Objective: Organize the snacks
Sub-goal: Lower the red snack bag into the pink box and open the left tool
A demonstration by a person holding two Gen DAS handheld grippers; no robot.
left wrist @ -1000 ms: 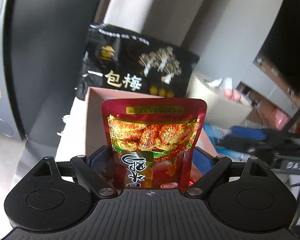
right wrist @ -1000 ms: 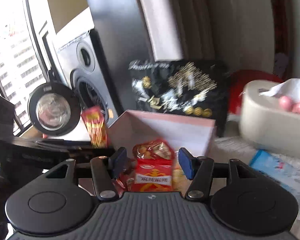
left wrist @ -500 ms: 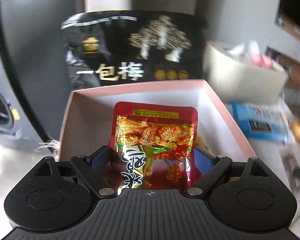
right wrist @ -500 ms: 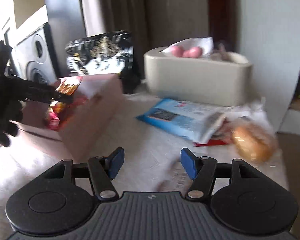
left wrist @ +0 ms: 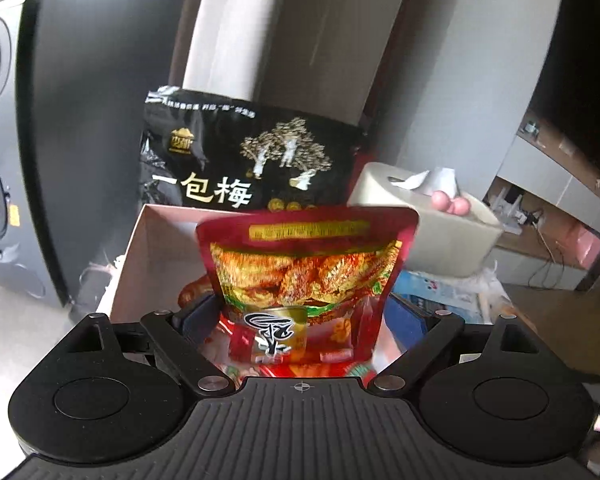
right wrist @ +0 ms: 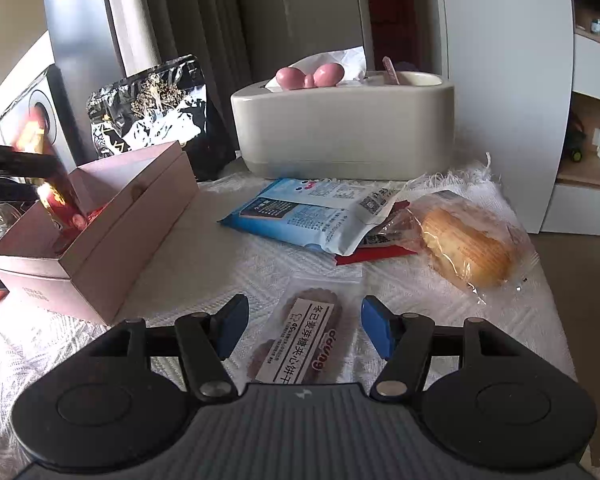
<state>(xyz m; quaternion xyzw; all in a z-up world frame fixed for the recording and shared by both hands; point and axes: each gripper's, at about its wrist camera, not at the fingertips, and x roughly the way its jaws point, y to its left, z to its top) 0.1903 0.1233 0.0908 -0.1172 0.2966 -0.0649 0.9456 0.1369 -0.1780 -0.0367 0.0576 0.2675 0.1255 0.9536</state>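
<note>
We hold the left tool (left wrist: 300,316) clamped on the lower part of a red foil snack pouch (left wrist: 306,264), which stands upright between its blue pads and rises in front of the pink box (left wrist: 140,256). From the right wrist view the same pouch (right wrist: 56,196) sits over the near left end of the box (right wrist: 112,236), its lower edge down among other red packets inside; whether it touches them we cannot tell. Behind the box a large black bag with gold print (left wrist: 236,164) leans upright against the wall, and a beige tissue holder (left wrist: 440,236) with a pink bow-shaped ornament stands to its right.

Our right tool (right wrist: 300,330) is spread wide and grips nothing. It hovers low over the counter (right wrist: 204,264), which is covered with a white textured cloth, and a clear-wrapped sandwich biscuit packet (right wrist: 304,340) lies flat on the cloth between the two blue fingers, touching neither.

Farther back on the cloth, a blue and white packet (right wrist: 312,212) lies flat in front of the tissue holder (right wrist: 340,128), overlapping a red wrapper (right wrist: 372,254) beneath it. Just to the right of these, a bread roll in clear plastic (right wrist: 468,244) rests near the counter's right edge. The black bag (right wrist: 152,108) stands just behind the box's far end.
</note>
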